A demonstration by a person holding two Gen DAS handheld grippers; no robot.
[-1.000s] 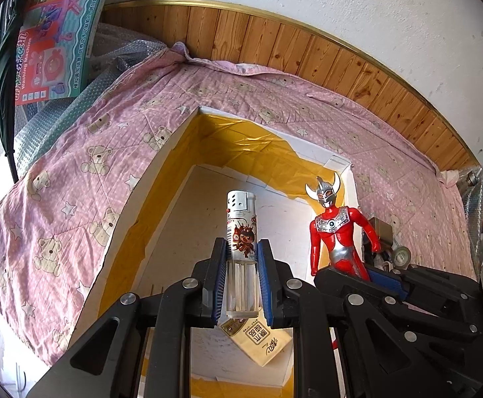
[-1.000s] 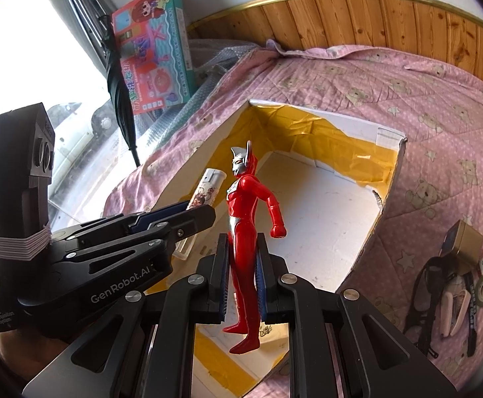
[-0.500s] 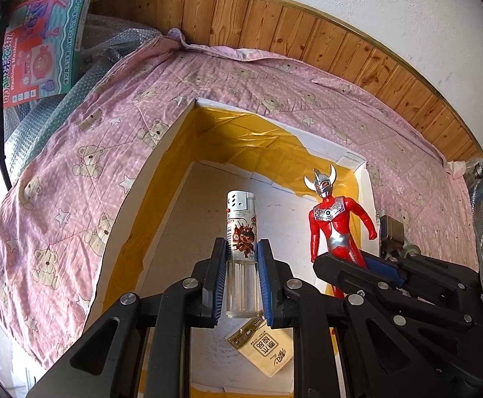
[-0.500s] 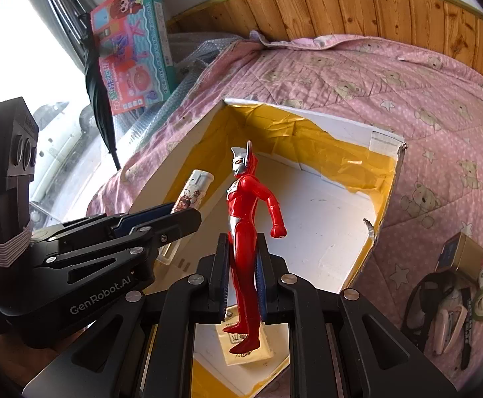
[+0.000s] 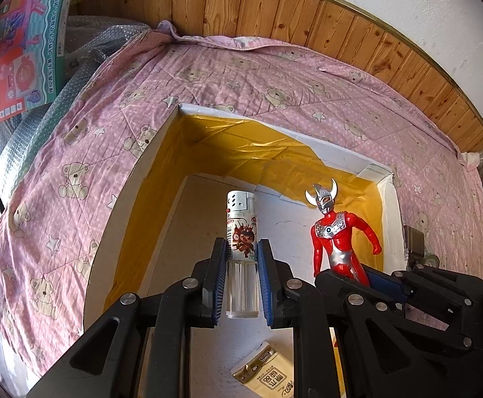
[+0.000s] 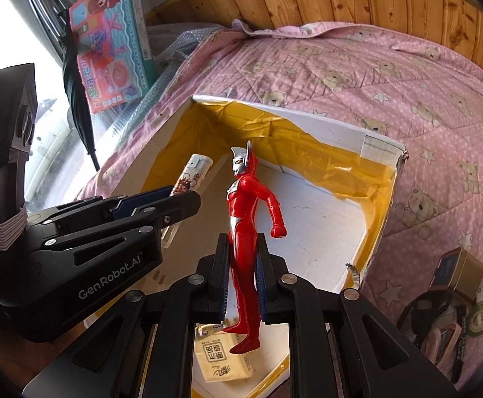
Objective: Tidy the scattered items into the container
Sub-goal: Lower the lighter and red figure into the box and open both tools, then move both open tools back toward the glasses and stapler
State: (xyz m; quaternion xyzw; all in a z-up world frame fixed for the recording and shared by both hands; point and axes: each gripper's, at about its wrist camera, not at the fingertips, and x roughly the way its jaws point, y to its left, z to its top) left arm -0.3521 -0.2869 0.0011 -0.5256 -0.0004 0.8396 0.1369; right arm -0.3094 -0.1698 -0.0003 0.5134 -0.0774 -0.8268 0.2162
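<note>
Left gripper is clamped on a lighter and right gripper on a red hero figure, both over the open cardboard box with a tissue pack inside. Box sits on a pink teddy-bear quilt against wood panelling; beside it, maybe a tin and tape.

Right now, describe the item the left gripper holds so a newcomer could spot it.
Over the white box with yellow lining on the pink bedspread, the left gripper clamps a lighter. Unlike the red figure alongside, it is clear-bodied with a silver cap and cartoon label.
</note>
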